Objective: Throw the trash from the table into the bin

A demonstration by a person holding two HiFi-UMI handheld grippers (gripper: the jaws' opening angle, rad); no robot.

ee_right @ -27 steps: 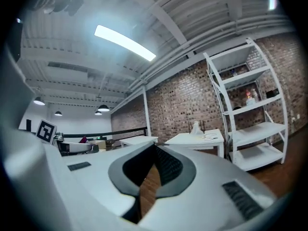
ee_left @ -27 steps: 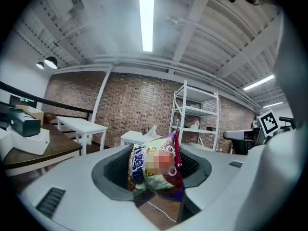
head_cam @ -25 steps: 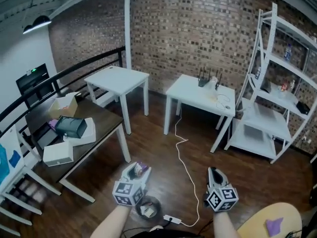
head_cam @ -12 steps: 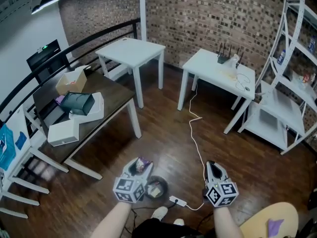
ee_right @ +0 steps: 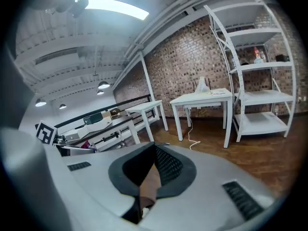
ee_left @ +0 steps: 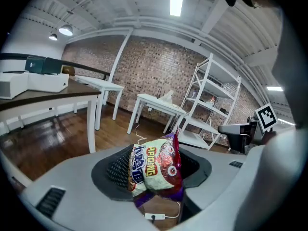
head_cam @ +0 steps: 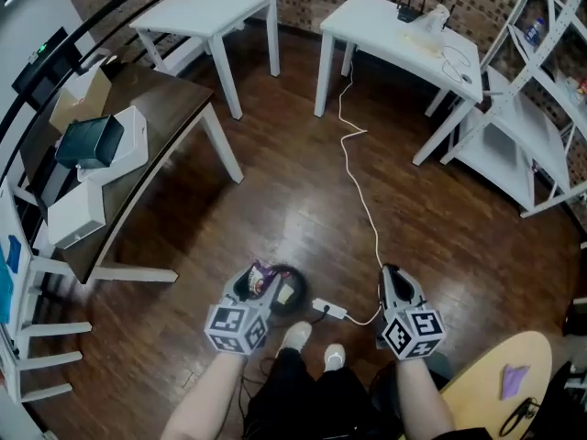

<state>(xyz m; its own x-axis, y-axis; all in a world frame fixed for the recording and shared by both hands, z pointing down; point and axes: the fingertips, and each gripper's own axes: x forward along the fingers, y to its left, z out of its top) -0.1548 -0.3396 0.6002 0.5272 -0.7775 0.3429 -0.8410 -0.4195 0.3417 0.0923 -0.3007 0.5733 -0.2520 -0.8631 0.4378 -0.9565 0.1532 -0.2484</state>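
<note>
Grey plastic, nearest of all: two grippers, one in each hand. The left gripper [head_cam: 256,283] is clamped on one crumpled snack packet [head_cam: 264,272], white, red and purple. The right gripper [head_cam: 389,279] has its fingertips together and nothing between them. Only a thin wedge of floor shows behind the tips in the right gripper view.

In the head view the packet sits at the left rim of the single dark round bin [head_cam: 292,276]. The bin stands on the wooden floor just beyond two white shoes [head_cam: 295,335], with some pale trash already inside. Neither gripper view shows the bin. The left gripper view alone shows the packet's printed front, with the one white power strip [head_cam: 328,309] on the floor below it. To the near right is one round yellow table [head_cam: 486,397].

Farther left stands one dark wooden table [head_cam: 170,108]. It carries two white boxes [head_cam: 73,214], one dark green box [head_cam: 87,140] and one cardboard box [head_cam: 77,95].

Farthest off are two white tables [head_cam: 206,5], the right one bearing a black router [head_cam: 407,11]. One white shelf rack [head_cam: 537,126] stands to their right. The brick wall and ceiling lamps appear only in the gripper views.
</note>
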